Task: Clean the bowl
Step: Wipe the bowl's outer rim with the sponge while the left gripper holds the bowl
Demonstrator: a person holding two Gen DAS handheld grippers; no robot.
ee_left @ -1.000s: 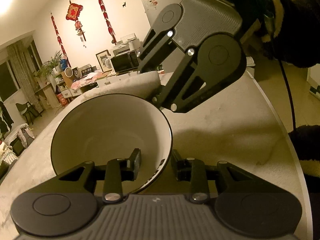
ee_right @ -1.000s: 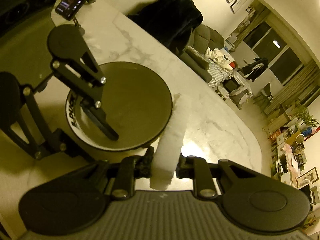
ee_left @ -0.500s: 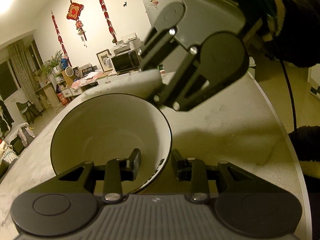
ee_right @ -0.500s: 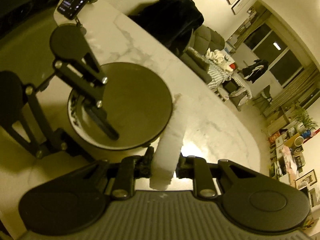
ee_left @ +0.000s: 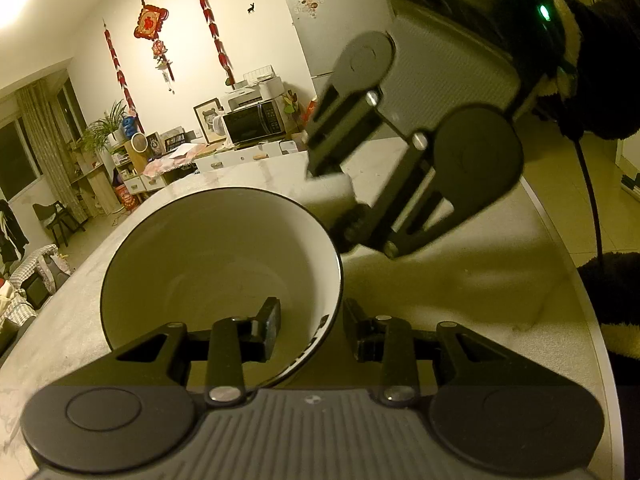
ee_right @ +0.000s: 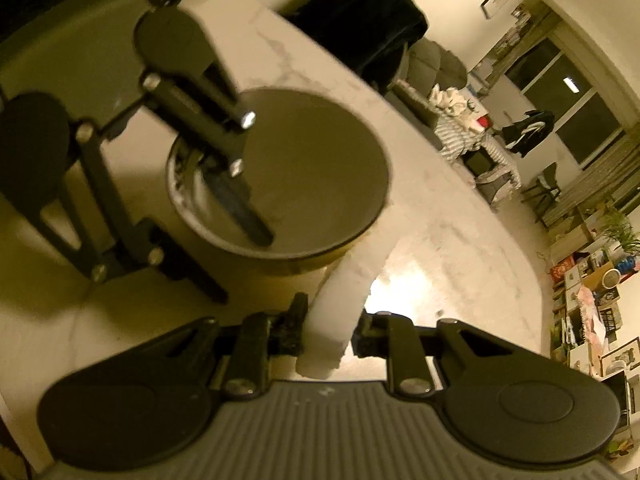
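Bowl (ee_left: pixel 224 264) pinched at rim by left gripper (ee_left: pixel 310 330); white sponge (ee_right: pixel 344 292) clamped in right gripper (ee_right: pixel 330 338), beside rim. Next: inside, wipe.

The bowl (ee_left: pixel 224 264) is smooth, glossy ceramic. The sponge (ee_right: pixel 344 296) looks soft and porous. The table (ee_left: pixel 460 280) is polished veined marble; both grippers are matt black plastic

The left wrist view looks low and close across the bowl (ee_left: pixel 220 264); the right wrist view looks down on it from nearby. Both share the bowl and the surface (ee_left: pixel 460 280).
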